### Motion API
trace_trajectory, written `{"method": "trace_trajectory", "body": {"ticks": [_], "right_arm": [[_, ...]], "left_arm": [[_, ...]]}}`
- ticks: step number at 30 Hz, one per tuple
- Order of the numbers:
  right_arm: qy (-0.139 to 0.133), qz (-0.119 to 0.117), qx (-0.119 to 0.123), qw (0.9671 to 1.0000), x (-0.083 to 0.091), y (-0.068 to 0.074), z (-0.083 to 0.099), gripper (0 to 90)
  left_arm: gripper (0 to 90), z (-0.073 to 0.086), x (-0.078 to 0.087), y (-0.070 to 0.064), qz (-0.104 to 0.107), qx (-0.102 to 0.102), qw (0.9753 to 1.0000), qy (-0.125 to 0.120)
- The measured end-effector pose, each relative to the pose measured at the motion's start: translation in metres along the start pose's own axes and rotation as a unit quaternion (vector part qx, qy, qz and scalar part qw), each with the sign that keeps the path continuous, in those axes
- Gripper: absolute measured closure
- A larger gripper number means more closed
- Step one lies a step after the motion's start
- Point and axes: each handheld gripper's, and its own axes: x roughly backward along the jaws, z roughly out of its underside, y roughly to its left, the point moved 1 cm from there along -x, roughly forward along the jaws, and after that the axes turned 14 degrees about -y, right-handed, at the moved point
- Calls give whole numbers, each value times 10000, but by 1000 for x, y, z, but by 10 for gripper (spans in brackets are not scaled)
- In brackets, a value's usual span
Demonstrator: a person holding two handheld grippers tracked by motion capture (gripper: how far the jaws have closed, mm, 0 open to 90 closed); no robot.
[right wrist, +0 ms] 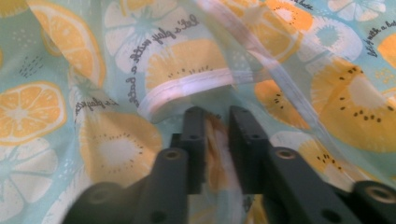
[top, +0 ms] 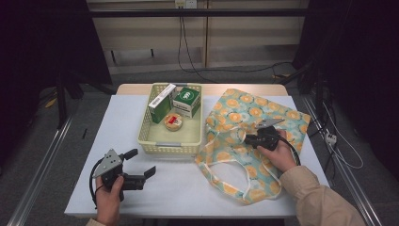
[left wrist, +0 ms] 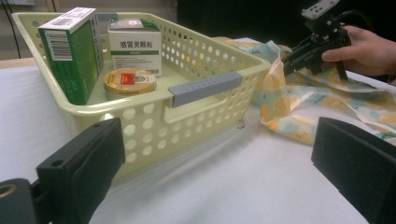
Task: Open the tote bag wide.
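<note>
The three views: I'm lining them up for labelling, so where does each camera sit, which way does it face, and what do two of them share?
High view: above the person's side, looking forward and down on the table; forearms, both hands, left gripper, right gripper.
Left gripper view: rides the left gripper, faces the basket between spread fingers.
Right gripper view: rides the right gripper, faces the fruit-print bag, fabric pinched between its fingers.
Shared: the high and left gripper views both show the basket and the right gripper on the bag.

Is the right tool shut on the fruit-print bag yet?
Yes, shut. In the right gripper view the right tool has its jaws nearly together with a fold of the fruit-print bag pinched between them.
</note>
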Motion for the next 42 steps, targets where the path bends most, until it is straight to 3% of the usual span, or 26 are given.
{"method": "trace_trajectory", "body": {"ticks": [1, 2, 7, 8, 9, 13, 16, 19, 20, 21, 24, 26, 29, 30, 31, 33, 34, 35, 37, 39, 40, 41, 42], "right_arm": [[-22, -27, -19, 10000, 1, -1, 0, 862], [-21, -44, -12, 10000, 1, -1, 0, 879], [126, -249, -112, 9995, 5, 5, -2, 898], [163, -326, -160, 9992, 7, 8, -4, 898], [178, -607, -258, 9977, 12, 16, -8, 900], [161, -862, -182, 9960, 20, 30, -17, 899], [37, -843, -120, 9964, 24, 32, -22, 898], [-193, -557, -248, 9980, 26, 13, -31, 897], [-193, -557, -248, 9980, 26, 13, -31, 897], [-288, -338, -368, 9983, 25, 0, -34, 895], [-307, -199, -311, 9988, 21, -10, -34, 892], [-204, -64, -443, 9988, 13, -18, -28, 886], [-101, 16, -499, 9987, 0, -20, -17, 768], [-101, 16, -499, 9987, 0, -20, -17, 768], [-68, 52, -360, 9993, -4, -17, -14, 681], [10, 2, -230, 9997, -6, -12, -13, 589], [10, 2, -230, 9997, -6, -12, -13, 589], [83, -77, -101, 9999, -7, -7, -12, 516], [256, -143, 65, 9995, -10, -1, -9, 484], [174, -96, 122, 9997, -10, 2, -8, 529], [141, -98, 81, 9998, -10, 2, -7, 607], [141, -98, 81, 9998, -10, 2, -7, 607], [132, -86, 86, 9998, -10, 1, -8, 685]], "left_arm": [[25, 0, 0, 0, 7, -6, 10000, 17], [25, 0, 0, 0, 7, -6, 10000, 17], [26, 0, 0, 0, 1, 3, 10000, 3], [25, 0, 0, 0, -6, 10, 10000, -1], [26, 0, 0, 0, -18, 20, 10000, -9], [25, 0, 0, 0, 3, -7, 10000, 9], [25, -1, 0, -1, 0, 9, 10000, -2], [25, 0, 0, 0, 5, 2, 10000, 19], [25, 0, 0, 0, 13, -5, 10000, 18], [25, 0, 0, 0, 6, 4, 10000, 4], [25, 1, -1, 1, -11, 37, 10000, 8], [26, 1, -1, 1, 2, 14, 10000, 38], [26, 2, -1, 1, 7, 17, 10000, 39], [26, 2, -1, 1, 7, 17, 10000, 39], [25, 2, -1, 1, 15, 18, 10000, 48], [25, 2, -1, 1, 15, 27, 10000, 50], [26, 2, -1, 1, 15, 27, 10000, 50], [26, 2, -1, 1, 10, 33, 10000, 45], [25, 1, -2, 0, 40, 14, 10000, 38], [26, 1, -2, -1, 35, 14, 10000, 37], [26, 0, -3, -2, 43, 18, 10000, 29], [26, 0, -3, -2, 54, 19, 10000, 38], [25, 0, -3, -2, 60, 11, 10000, 55]]}}
